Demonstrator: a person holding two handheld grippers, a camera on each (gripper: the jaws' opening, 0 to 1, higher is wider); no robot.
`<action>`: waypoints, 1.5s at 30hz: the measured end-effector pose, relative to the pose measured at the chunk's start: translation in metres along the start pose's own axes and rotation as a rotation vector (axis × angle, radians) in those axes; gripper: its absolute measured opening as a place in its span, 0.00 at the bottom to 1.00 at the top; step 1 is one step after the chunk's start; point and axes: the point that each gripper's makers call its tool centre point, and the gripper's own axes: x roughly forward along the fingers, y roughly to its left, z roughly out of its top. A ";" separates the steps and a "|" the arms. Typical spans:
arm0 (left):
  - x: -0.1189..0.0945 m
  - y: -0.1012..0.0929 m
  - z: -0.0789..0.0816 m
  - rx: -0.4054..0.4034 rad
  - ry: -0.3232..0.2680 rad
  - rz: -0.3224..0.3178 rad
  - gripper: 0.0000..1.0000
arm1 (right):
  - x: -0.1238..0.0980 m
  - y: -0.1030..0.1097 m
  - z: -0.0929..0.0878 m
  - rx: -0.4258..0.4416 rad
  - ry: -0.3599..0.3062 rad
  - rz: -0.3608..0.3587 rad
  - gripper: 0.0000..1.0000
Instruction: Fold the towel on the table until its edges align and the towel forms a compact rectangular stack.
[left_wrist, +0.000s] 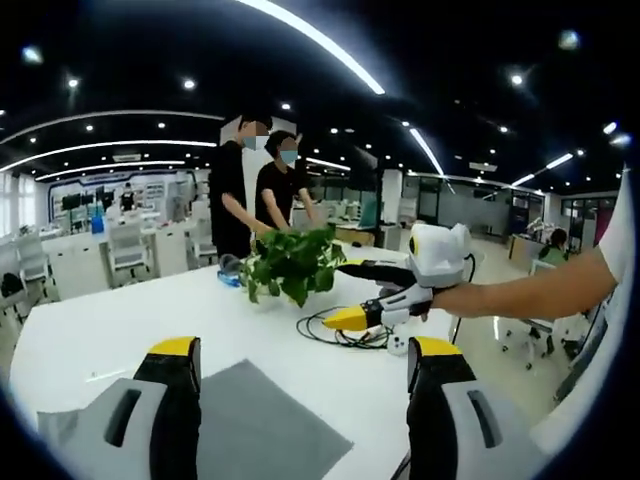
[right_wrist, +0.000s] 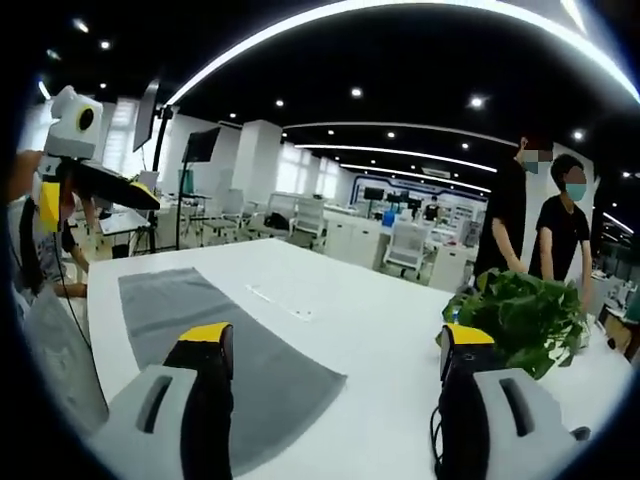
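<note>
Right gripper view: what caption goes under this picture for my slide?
Open right tongs hover over a grey towel lying flat on a white table.

Plain grey towel (right_wrist: 210, 330), white table (right_wrist: 370, 340), green plant (left_wrist: 292, 262), yellow-tipped black left gripper (left_wrist: 305, 362)

Handheld tools: grey, black and yellow

Left tool (left_wrist: 303, 375): two black jaws capped yellow on light grey housings with dark slots. Right tool (right_wrist: 335, 365) has the same build. Seen from the left gripper view, the right tool (left_wrist: 385, 310) has white body, yellow-tipped jaws, dark cable. White short sleeve (left_wrist: 618, 235) at the arm.
</note>
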 end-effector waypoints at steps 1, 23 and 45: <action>0.002 0.000 -0.005 0.014 0.021 0.000 0.87 | 0.002 0.000 -0.002 -0.004 0.007 0.003 0.85; 0.068 -0.016 -0.086 0.163 0.282 -0.048 0.67 | 0.054 -0.001 -0.062 0.021 0.165 0.103 0.74; 0.112 -0.053 -0.192 0.193 0.460 -0.242 0.42 | 0.112 -0.017 -0.115 0.148 0.267 0.147 0.51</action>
